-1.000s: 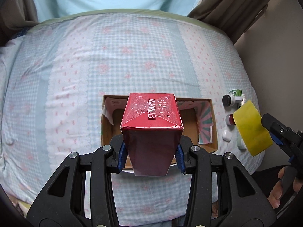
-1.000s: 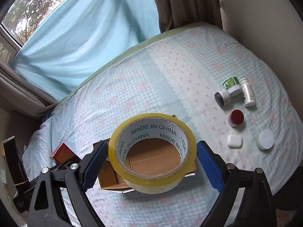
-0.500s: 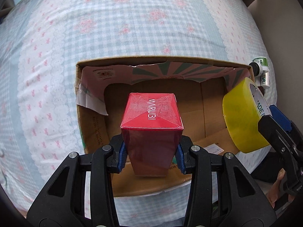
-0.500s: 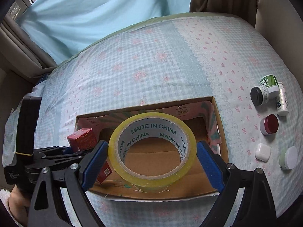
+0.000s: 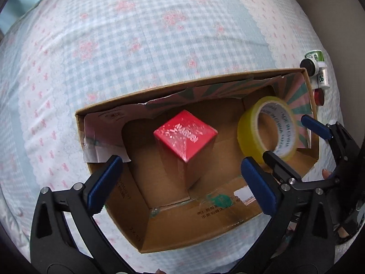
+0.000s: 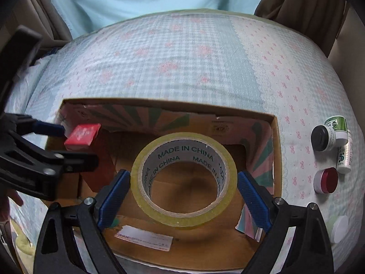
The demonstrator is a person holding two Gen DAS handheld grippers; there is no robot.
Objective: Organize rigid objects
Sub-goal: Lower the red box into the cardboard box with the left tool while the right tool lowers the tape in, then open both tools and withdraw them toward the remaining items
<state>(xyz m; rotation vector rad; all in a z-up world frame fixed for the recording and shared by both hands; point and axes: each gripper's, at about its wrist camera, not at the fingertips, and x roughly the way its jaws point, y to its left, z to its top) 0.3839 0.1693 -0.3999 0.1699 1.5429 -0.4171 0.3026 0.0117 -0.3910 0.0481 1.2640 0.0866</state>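
Note:
An open cardboard box (image 5: 205,233) (image 6: 276,137) lies on the bed. A red carton (image 5: 186,140) stands upright inside it, also in the right wrist view (image 6: 82,134). My left gripper (image 5: 180,182) is open and empty, its jaws spread wide just in front of the carton. A yellow tape roll (image 5: 268,129) (image 6: 183,178) sits inside the box at the right. My right gripper (image 6: 183,196) has its blue pads (image 6: 114,196) beside the roll with small gaps, so it is open around it.
Small jars and bottles lie on the bedspread right of the box: a black-lidded jar (image 6: 322,138), a green-labelled jar (image 6: 335,122), a white bottle (image 6: 344,157), a red-lidded jar (image 6: 326,180) and a white lid (image 6: 340,228). Curtains hang behind the bed.
My left gripper opened and let go of the red carton, which now stands in the box. My right gripper lowered the tape roll into the box and loosened its hold.

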